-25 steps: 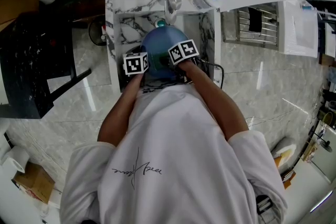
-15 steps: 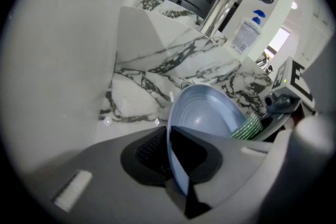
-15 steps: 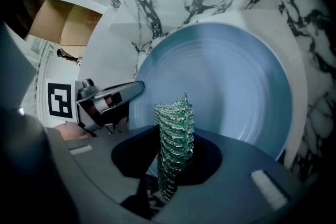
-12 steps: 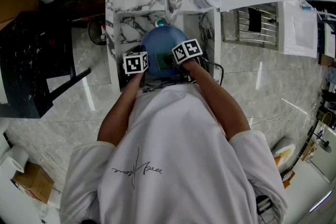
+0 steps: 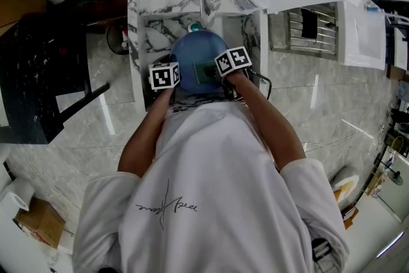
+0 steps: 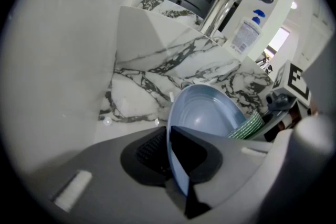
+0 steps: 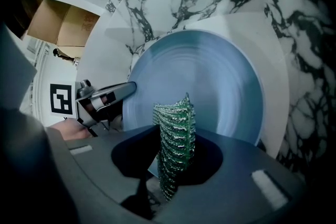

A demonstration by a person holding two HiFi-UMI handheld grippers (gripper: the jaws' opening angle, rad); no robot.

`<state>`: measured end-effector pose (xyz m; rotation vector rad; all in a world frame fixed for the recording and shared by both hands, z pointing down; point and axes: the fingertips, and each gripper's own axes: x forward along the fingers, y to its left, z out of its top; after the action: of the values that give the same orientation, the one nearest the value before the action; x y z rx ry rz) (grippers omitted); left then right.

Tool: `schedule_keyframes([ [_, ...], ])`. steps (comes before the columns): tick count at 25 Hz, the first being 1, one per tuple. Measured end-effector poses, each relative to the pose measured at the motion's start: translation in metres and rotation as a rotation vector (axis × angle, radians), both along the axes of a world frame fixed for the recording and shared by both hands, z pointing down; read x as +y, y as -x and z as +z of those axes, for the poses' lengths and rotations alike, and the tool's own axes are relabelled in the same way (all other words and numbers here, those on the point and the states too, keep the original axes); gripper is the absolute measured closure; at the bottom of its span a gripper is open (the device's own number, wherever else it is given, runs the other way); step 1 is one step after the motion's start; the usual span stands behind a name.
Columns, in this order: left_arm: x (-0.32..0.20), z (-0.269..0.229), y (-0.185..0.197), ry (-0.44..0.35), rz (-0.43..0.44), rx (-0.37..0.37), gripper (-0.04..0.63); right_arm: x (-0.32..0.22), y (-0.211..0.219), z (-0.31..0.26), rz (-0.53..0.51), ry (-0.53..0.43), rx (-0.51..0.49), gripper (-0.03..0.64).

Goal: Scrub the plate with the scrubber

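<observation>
Both grips look firm: left tool [image 6: 177, 161] pinches the plate [image 6: 210, 113] rim, right tool [image 7: 173, 168] clamps the scrubber [image 7: 175, 136] at its six o'clock. Mid-scrub; next, probably sweep toward twelve.

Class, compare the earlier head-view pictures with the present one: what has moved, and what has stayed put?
The right hand-held gripper, shut on the scrubber, has slid rightward across the plate. The left hand-held gripper stays clamped on the plate's rim, and the plate has not shifted over the sink.
</observation>
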<state>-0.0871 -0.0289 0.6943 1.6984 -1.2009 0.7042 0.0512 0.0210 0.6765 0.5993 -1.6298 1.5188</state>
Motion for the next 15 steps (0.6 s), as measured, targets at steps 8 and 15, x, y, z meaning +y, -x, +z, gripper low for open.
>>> schedule_keyframes([
  [8, 0.000, 0.000, 0.001, 0.004, -0.003, -0.001, 0.554, -0.001, -0.011, -0.001, -0.010, -0.004, 0.032, 0.552],
  [15, 0.000, 0.000, 0.000, 0.001, -0.001, 0.003, 0.554, -0.001, -0.023, -0.001, -0.026, -0.010, 0.077, 0.552],
])
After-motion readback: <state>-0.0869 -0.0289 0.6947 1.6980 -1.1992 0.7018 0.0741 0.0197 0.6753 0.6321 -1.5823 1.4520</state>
